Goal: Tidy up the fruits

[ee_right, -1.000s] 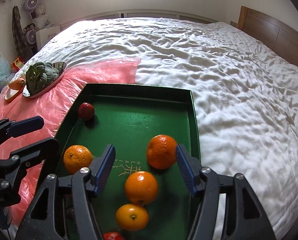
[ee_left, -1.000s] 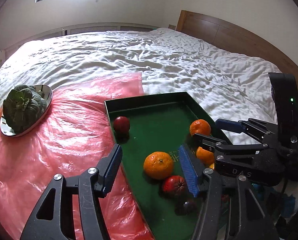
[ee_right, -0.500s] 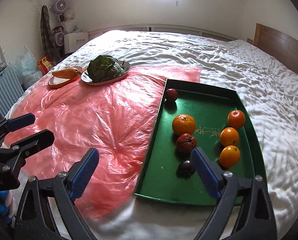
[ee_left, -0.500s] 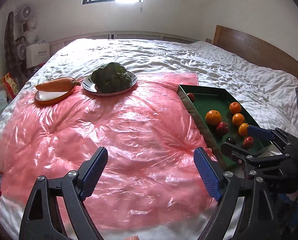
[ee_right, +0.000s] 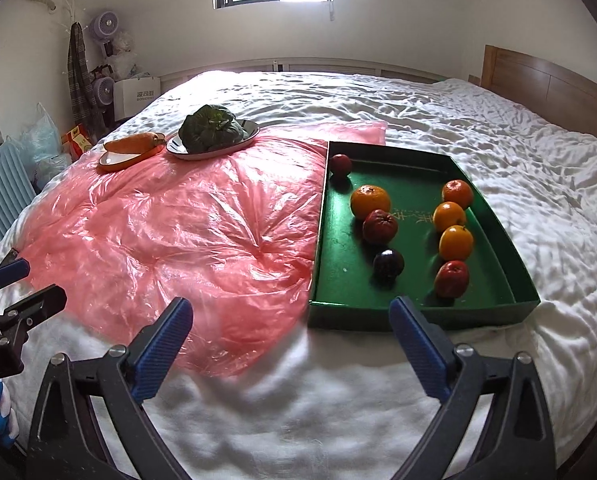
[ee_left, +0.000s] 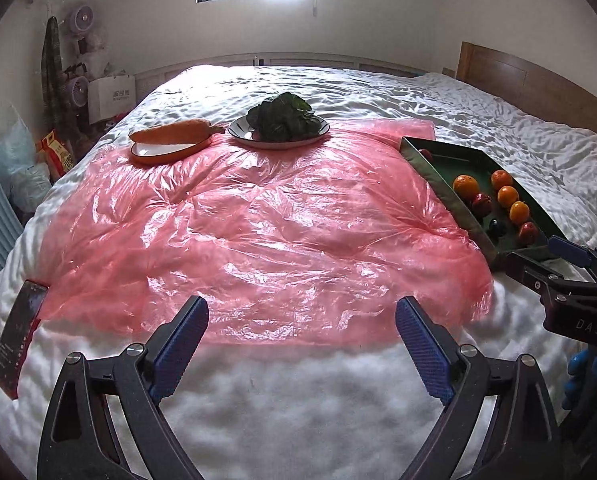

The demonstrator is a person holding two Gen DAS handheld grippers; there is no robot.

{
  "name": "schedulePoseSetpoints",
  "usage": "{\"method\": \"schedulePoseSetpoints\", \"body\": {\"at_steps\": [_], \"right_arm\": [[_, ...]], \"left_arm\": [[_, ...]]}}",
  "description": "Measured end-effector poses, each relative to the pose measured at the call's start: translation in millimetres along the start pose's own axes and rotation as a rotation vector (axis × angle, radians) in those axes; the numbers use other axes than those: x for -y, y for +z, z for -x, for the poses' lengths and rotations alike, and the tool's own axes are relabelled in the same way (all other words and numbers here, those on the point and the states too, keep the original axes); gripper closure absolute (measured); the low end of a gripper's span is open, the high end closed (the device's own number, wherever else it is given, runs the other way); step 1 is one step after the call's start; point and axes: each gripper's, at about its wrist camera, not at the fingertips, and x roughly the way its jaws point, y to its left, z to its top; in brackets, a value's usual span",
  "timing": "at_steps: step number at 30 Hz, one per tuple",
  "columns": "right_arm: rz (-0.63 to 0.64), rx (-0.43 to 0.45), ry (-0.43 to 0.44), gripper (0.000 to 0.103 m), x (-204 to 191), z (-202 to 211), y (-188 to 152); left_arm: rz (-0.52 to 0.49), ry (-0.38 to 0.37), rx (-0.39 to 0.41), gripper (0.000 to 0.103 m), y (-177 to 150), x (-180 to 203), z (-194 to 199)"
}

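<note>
Over the near edge of the bed [ee_right: 458, 120], both grippers are held back from the green tray [ee_right: 418, 312], where every fruit sits: four oranges [ee_right: 370, 201], red fruits [ee_right: 380, 225] and a dark plum [ee_right: 388, 263]. Nothing is held by the left gripper [ee_left: 300, 342], whose jaws have just been opening, and the right gripper [ee_right: 290, 342] is likewise spread and empty. Sorting seems finished; a final check is best made without nudging the tray. Carrot dish [ee_left: 170, 148], greens plate [ee_left: 278, 136] and phone [ee_left: 18, 340] are kept well apart on the pink plastic sheet [ee_left: 258, 232].
</note>
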Motion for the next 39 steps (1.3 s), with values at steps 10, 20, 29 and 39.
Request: {"method": "schedulePoseSetpoints", "body": {"at_steps": [10,20,29,39], "right_arm": [[-0.028,0.019,-0.008,0.0,16.4,7.0,-2.5],[-0.064,0.002,-0.021,0.0,33.6,3.1,-13.8],[-0.078,-0.001,-0.026,0.0,40.2,2.2,-17.6],[-0.092,-0.014,-0.033,0.0,45.4,0.4,-23.0]], "left_arm": [[-0.002,-0.006,-0.012,0.011,4.7,8.3,-1.2],[-0.026,-0.002,0.001,0.011,12.2,24.0,-3.2],[-0.029,0.011,-0.001,0.011,11.5,27.9,-5.8],[-0.009,0.011,-0.018,0.011,9.8,26.5,-10.6]]}}
